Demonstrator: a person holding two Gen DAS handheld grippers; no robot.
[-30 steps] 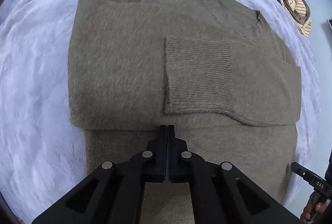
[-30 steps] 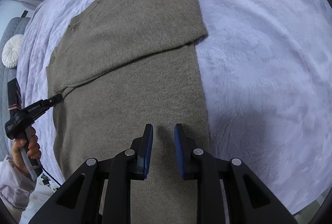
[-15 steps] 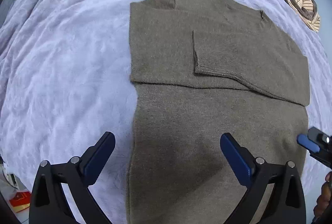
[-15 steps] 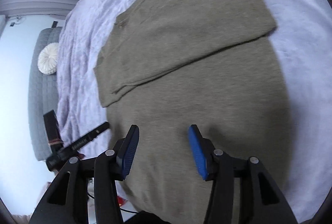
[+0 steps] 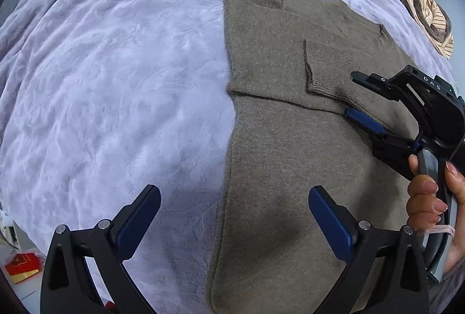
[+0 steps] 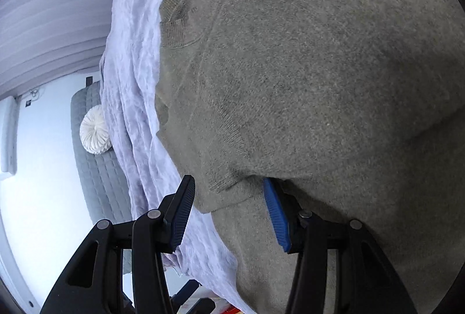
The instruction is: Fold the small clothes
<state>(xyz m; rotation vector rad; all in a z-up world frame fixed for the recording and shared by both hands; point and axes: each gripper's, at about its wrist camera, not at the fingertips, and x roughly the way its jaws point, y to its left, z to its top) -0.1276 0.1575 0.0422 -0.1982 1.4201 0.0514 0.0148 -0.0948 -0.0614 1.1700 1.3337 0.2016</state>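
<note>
1. The olive sweater [image 5: 290, 139] lies flat on the lavender blanket [image 5: 116, 81], long axis running away from the camera, neckline at the far end.
2. The left gripper [image 5: 232, 215] hovers above the sweater's near left edge, jaws wide apart and empty.
3. The right gripper [image 6: 229, 212] has its jaws apart, straddling the folded sleeve edge [image 6: 221, 197] without pressing it.

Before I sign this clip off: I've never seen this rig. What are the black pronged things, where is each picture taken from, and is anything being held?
The prongs are hand-held two-finger grippers, one per hand, each carrying a camera that looks along its fingers. The left view looks down past the left gripper, jaws wide and empty, at an olive sweater with its sleeves folded in, on a lavender blanket. A hand carries the right gripper there. The right view sits close: the right gripper straddles the sweater's folded edge, pads not pressing. Nothing is held.
</note>
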